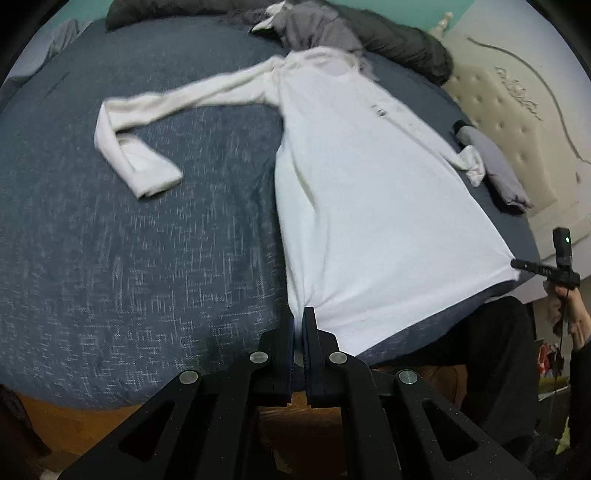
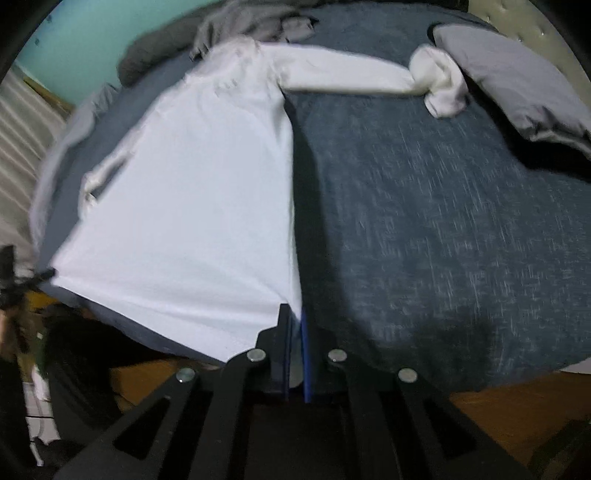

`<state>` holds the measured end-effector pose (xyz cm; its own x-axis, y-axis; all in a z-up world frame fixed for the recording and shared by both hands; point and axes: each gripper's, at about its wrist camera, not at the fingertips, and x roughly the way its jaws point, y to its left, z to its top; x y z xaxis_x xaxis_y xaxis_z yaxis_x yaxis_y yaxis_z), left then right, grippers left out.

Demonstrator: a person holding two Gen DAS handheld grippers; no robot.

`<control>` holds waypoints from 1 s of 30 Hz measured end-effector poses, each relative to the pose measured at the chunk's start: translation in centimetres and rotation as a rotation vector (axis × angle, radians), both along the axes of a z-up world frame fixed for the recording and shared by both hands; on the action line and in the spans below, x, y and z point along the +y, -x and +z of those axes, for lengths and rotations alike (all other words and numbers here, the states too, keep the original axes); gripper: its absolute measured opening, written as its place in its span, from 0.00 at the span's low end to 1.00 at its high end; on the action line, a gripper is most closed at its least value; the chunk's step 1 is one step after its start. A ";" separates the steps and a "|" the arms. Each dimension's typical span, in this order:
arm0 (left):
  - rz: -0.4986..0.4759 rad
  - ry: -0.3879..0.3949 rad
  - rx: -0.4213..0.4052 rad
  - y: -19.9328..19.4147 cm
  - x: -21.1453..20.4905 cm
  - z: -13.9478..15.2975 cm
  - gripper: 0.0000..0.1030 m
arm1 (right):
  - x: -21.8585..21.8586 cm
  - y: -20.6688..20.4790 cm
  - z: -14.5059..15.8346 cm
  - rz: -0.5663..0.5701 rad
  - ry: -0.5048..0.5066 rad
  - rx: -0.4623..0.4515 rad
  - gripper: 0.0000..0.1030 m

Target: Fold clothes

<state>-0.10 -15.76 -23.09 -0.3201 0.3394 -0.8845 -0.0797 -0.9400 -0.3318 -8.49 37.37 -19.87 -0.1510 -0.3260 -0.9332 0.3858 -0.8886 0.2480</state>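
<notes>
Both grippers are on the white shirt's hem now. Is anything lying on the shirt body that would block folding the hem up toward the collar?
Nothing visible lies on the white shirt body. The gray garment sits at the collar, possibly overlapping it.

L wrist cam: bed (image 1: 129, 258) foot, low, faces headboard | R wrist cam: same | shared: white shirt (image 1: 369, 206)

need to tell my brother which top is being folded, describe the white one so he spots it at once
Start at the dark blue bed cover. The white long-sleeved top lies flat along it, collar toward the heap of grey clothes, its hem corners pinched by the left gripper and the right gripper. It is the only white garment spread out.
</notes>
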 end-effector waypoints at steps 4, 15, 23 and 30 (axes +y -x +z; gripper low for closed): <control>0.024 -0.006 -0.096 0.6 -0.1 -3.2 0.05 | -0.9 0.2 -2.2 -0.004 -0.028 -0.037 0.05; 0.073 0.078 -0.047 3.6 -2.6 -0.6 0.33 | -0.2 3.4 1.4 -0.055 0.036 0.060 0.30; 0.063 0.073 0.096 14.9 -2.4 2.5 0.33 | -4.2 11.2 4.0 -0.032 0.105 0.188 0.32; 0.041 0.063 0.146 27.5 -0.1 1.8 0.33 | -8.6 20.6 3.8 -0.024 0.108 0.223 0.35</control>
